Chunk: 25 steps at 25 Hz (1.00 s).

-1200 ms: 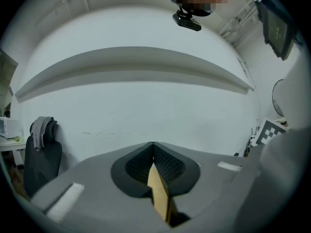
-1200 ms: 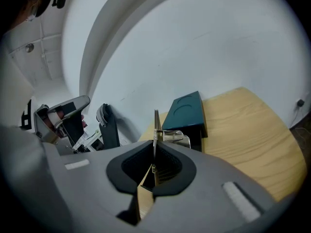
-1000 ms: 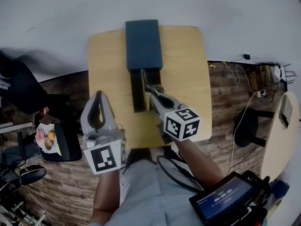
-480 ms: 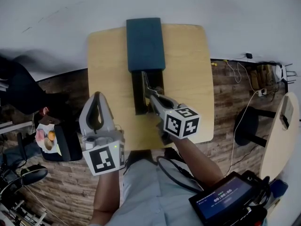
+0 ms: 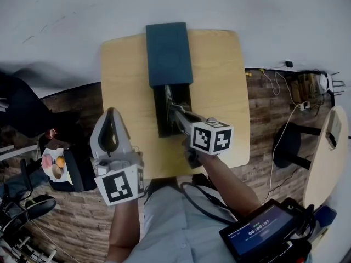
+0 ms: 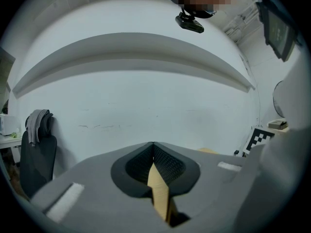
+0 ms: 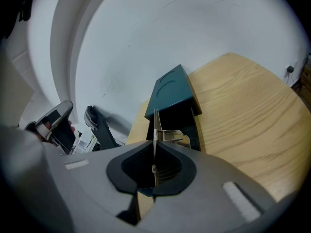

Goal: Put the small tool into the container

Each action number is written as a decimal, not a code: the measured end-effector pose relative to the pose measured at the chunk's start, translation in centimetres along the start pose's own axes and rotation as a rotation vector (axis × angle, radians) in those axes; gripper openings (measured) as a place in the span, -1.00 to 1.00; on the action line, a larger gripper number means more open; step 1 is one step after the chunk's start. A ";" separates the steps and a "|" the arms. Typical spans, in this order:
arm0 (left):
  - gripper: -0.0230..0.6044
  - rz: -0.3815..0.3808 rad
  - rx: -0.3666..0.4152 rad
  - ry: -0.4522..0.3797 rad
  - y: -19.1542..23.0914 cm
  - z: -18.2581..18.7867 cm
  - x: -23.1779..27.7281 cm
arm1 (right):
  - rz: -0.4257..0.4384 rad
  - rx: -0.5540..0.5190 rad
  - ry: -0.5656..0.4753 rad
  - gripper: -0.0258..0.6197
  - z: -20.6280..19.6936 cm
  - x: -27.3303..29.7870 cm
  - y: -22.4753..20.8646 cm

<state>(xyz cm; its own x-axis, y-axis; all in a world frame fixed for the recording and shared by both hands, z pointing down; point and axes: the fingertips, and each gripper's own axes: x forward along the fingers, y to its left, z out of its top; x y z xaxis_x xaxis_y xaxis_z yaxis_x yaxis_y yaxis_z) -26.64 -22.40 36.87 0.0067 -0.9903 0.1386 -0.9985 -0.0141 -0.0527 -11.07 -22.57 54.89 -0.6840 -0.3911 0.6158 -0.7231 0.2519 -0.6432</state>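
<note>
The left tongs [image 5: 111, 113] are at the near left corner of the counter [image 5: 219, 81], tipped up so that the left gripper view looks at a white wall. Their pads [image 6: 165, 166] are pressed together with nothing in them. The forearm behind them runs back to the person's body.

At the middle of the counter lies the container [image 5: 169, 53], a long dark teal box. Its far part is covered by a flat lid, and its near part is open and dark inside.

The small tool [image 7: 156, 124] is thin pale metal: a flat blade seen edge-on, with a short crosspiece branching to its right. It hangs over the container's open part. I cannot tell whether it touches the inside.

The right tongs [image 7: 154, 152] are clamped on the blade's near end. They reach forward and down from the counter's near edge, with the hand beneath their marker cube.
</note>
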 end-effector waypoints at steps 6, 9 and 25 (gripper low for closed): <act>-0.89 0.000 -0.004 0.003 0.6 0.0 0.6 | 0.005 0.026 0.016 -0.91 -0.2 0.6 0.0; -0.89 0.000 -0.009 0.001 0.7 -0.1 0.7 | 0.008 0.031 0.011 -0.91 -0.1 0.6 0.0; -0.89 0.017 -0.026 -0.004 1.4 -0.2 0.2 | -0.039 0.035 0.044 -0.91 -0.6 1.2 -1.3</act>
<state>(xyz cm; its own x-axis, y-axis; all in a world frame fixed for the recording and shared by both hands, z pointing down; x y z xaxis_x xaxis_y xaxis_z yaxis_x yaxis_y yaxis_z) -28.10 -22.63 37.04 -0.0103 -0.9910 0.1335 -0.9995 0.0064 -0.0295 -11.03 -22.80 56.72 -0.6595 -0.3608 0.6595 -0.7460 0.2057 -0.6334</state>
